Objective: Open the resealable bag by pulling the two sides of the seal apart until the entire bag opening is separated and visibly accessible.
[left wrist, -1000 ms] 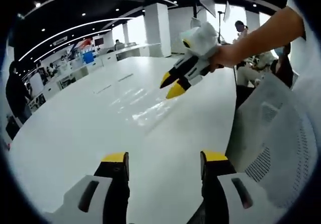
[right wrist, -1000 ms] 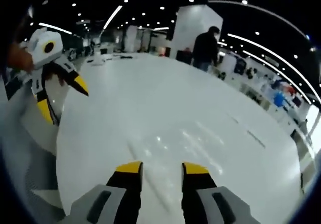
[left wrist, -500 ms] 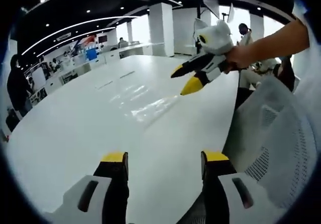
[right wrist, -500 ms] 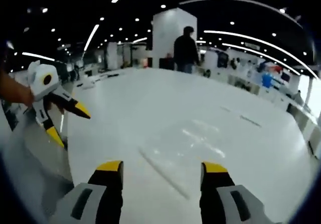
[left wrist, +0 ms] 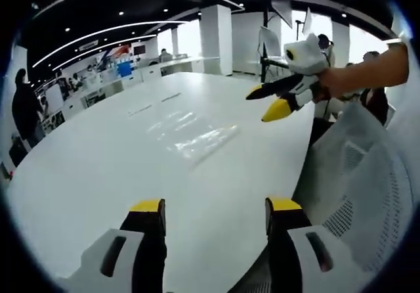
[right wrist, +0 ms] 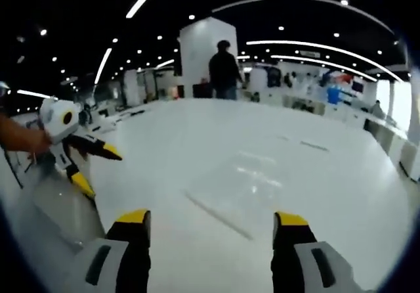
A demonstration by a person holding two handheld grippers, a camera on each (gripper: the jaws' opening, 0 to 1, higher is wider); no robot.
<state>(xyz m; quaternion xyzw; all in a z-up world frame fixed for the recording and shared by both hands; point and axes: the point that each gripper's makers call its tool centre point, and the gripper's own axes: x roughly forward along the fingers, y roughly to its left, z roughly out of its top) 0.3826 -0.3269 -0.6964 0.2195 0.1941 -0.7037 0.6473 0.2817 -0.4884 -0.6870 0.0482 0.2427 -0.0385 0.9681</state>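
My right claw has spread wider than it was a second ago, when its yellow tips stood close together; my left claw keeps the same wide gap. In the left gripper view my right claw has drifted farther off to the right and away from the bag. I can read no writing or brand anywhere. Both claws are spread apart, holding and touching nothing, hovering above the white table. The clear bag lies flat on the table ahead of my left claw, well apart from its tips. From my right claw the bag lies just ahead, its seal strip nearest.
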